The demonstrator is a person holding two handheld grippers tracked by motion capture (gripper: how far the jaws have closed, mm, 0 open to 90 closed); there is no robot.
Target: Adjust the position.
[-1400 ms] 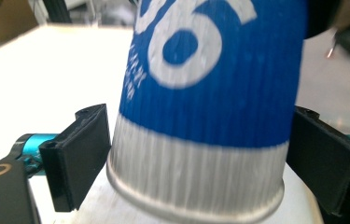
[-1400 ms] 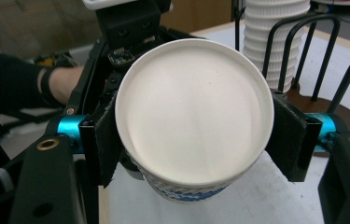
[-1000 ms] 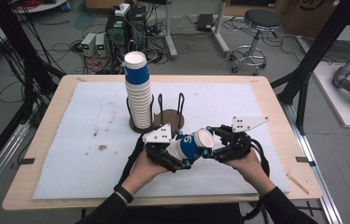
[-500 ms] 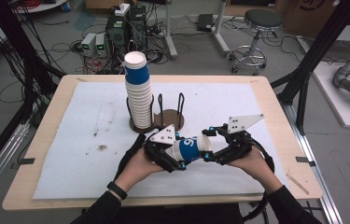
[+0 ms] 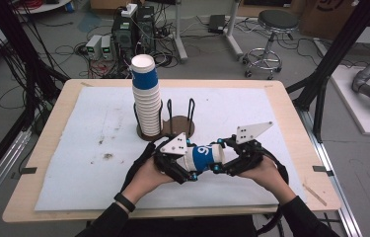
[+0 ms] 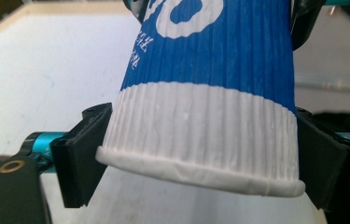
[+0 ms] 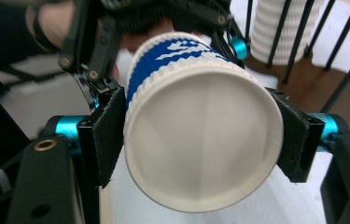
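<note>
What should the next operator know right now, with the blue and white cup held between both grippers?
Left gripper: pads pressed on the rim end of the paper cup; its jaws just opened a little.
Right gripper: pads pressed on the base end; its jaws just closed.
The cup lies sideways above the white mat, in front of the wire-post holder.
Cup stack stands in the holder.
Done: many cups stacked there.
Left, probably: get this cup onto the stack.

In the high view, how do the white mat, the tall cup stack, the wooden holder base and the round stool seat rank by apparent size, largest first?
1. White mat
2. Tall cup stack
3. Round stool seat and wooden holder base: look alike; the stool stands farther away, so this is unsure.
</note>
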